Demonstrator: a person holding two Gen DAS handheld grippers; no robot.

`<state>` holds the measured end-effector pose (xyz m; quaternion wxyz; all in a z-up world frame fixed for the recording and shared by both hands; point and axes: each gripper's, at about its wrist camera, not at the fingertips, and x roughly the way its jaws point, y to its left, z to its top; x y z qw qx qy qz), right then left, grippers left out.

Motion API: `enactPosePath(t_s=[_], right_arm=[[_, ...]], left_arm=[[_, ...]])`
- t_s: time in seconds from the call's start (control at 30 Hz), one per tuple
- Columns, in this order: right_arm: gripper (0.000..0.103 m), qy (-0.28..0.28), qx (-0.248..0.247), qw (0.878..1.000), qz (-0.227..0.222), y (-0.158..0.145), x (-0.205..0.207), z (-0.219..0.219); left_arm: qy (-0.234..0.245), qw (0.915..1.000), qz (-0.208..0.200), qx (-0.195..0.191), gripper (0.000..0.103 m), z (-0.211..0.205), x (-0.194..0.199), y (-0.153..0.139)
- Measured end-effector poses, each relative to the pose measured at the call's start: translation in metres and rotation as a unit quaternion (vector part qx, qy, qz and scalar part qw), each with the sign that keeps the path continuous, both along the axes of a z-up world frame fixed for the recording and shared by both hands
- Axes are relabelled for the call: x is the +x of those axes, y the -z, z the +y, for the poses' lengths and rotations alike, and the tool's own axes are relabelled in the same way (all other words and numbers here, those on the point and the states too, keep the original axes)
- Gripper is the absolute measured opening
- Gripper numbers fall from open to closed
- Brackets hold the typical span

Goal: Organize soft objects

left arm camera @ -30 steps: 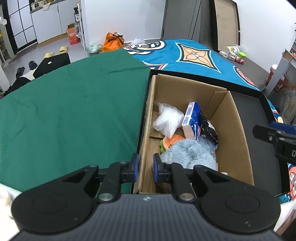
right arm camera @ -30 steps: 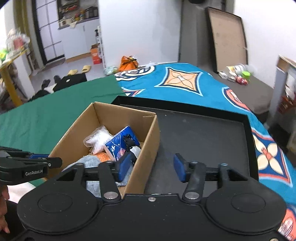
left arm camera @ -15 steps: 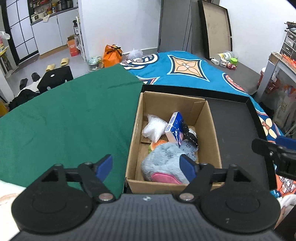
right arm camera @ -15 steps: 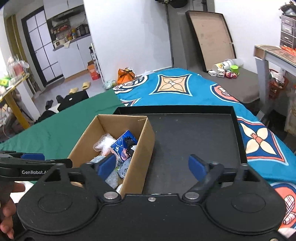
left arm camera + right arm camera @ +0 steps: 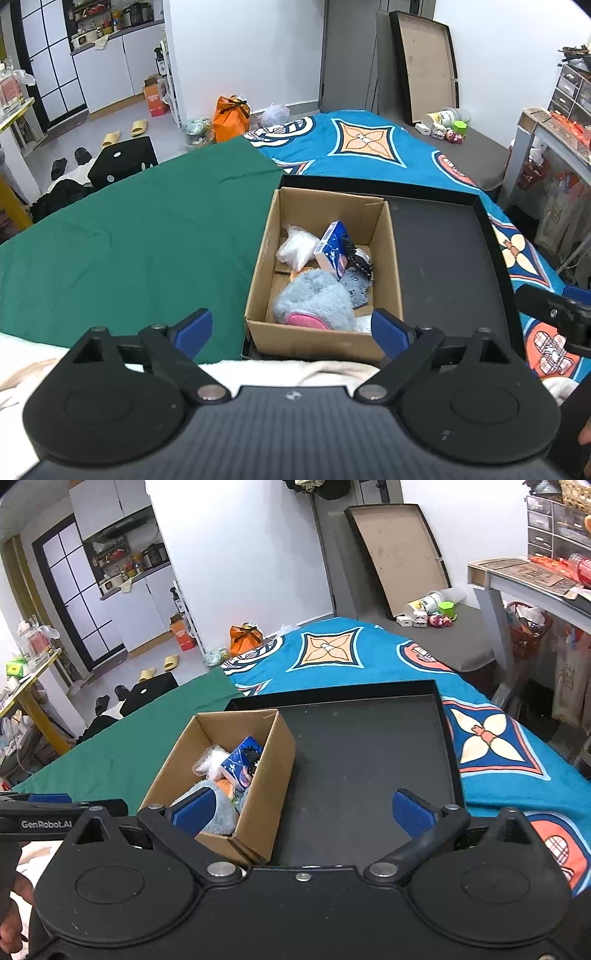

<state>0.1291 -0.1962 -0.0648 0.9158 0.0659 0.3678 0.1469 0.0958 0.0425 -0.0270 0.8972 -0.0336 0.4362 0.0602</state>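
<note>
Both grippers hung over the near end of the box, empty. Left gripper had just been opening, jaws wide, nothing between the pads. Right gripper likewise had just been opening, fully spread, nothing gripped. Box sat in the left part of the black tray, holding a grey plush, a blue packet and a clear bag. Tray lay on the bed, across the green sheet and blue blanket.

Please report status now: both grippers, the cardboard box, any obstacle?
Left gripper, right gripper: jaws just opened, empty. Fluffy grey plush inside brown cardboard box on black tray. Nothing in the way.
</note>
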Motion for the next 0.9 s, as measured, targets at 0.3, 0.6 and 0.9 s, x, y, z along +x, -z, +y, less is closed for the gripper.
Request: enactPosePath(t_s=[0.3, 0.6, 0.9], right_arm=[[0.103, 0.018, 0.001, 1.000, 0.003, -0.014, -0.021, -0.015], [0.103, 0.023, 0.004, 1.000, -0.006, -0.028, -0.041, -0.029], [0.103, 0.022, 0.002, 1.000, -0.013, -0.037, -0.059, -0.030]], left_arm=[[0.006, 0.9999, -0.009, 0.002, 0.100, -0.012, -0.027, -0.020], [0.005, 0.9997, -0.021, -0.006, 0.102, -0.017, -0.048, -0.036], [0.006, 0.9993, -0.037, -0.004, 0.103, -0.019, -0.067, -0.048]])
